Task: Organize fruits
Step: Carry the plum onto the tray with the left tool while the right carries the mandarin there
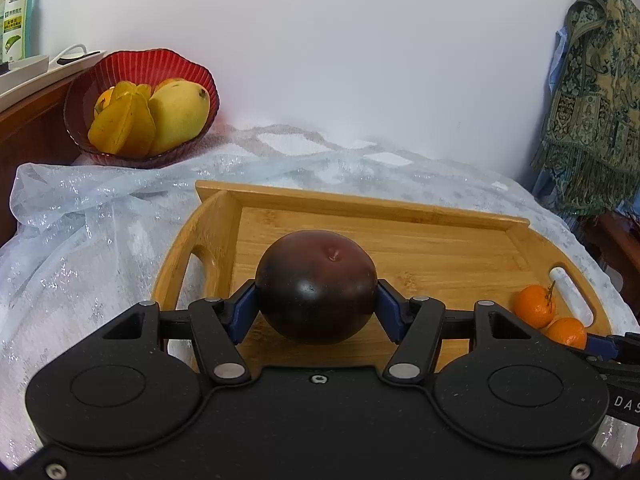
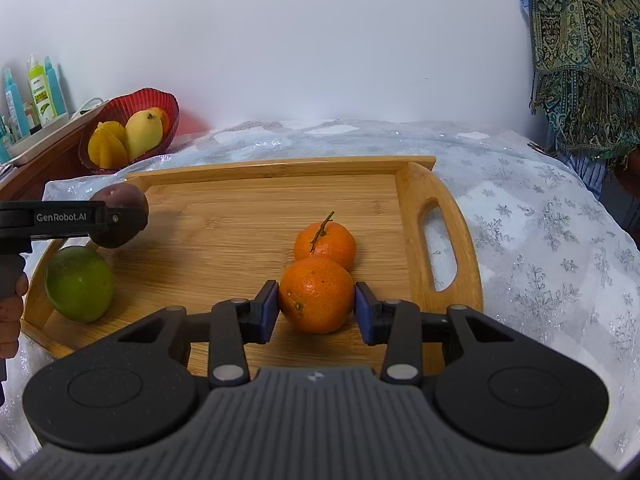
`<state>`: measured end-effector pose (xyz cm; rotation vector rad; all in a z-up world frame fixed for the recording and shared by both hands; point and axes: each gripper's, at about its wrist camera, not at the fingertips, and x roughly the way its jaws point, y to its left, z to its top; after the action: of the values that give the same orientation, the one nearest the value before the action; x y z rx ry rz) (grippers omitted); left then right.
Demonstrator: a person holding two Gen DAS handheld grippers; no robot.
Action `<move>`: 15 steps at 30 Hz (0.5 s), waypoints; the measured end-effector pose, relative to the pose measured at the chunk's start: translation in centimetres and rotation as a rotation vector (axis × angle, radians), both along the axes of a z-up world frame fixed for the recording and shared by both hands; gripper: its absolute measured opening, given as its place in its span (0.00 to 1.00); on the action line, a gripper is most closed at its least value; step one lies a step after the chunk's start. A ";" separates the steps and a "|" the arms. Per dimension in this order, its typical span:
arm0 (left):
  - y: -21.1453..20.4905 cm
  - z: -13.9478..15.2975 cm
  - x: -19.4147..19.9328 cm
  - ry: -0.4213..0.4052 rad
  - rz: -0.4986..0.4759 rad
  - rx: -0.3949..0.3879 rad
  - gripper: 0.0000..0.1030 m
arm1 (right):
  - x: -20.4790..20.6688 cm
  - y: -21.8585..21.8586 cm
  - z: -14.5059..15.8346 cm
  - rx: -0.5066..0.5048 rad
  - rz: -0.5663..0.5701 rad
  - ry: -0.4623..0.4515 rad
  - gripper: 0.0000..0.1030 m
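Right wrist view: right gripper [image 2: 316,306] clamps near orange tangerine [image 2: 315,294] on rectangular bamboo tray [image 2: 240,216] w/ handles. Left gripper [image 1: 316,306] grips round dark-purple fruit [image 1: 316,286] above tray. Beyond: glittery white cloth [image 2: 540,248], ribbed red bowl [image 2: 120,110], white wall [image 2: 300,40].

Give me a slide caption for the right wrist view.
Right gripper clasps the near tangerine on the wooden tray.

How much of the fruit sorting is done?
Done, it seems: a mango and a starfruit sit in the red bowl. In hand: the left gripper clamps a dark plum, and the right gripper holds an orange. Left on the wooden tray: a second orange and a green fruit.
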<state>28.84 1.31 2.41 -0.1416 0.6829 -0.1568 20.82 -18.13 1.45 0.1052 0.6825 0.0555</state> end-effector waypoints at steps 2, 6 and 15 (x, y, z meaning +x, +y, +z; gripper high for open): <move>0.0 -0.1 0.0 0.006 -0.001 0.002 0.57 | 0.0 0.0 0.0 0.001 -0.001 0.000 0.43; 0.0 -0.3 0.0 0.013 0.001 0.000 0.57 | 0.0 0.0 0.0 0.003 -0.003 0.000 0.43; -0.3 -0.4 0.1 0.013 -0.009 0.022 0.58 | 0.0 0.0 0.0 0.004 -0.004 0.001 0.44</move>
<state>28.91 1.00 2.01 -0.1187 0.6981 -0.1569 20.82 -18.15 1.47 0.1102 0.6833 0.0532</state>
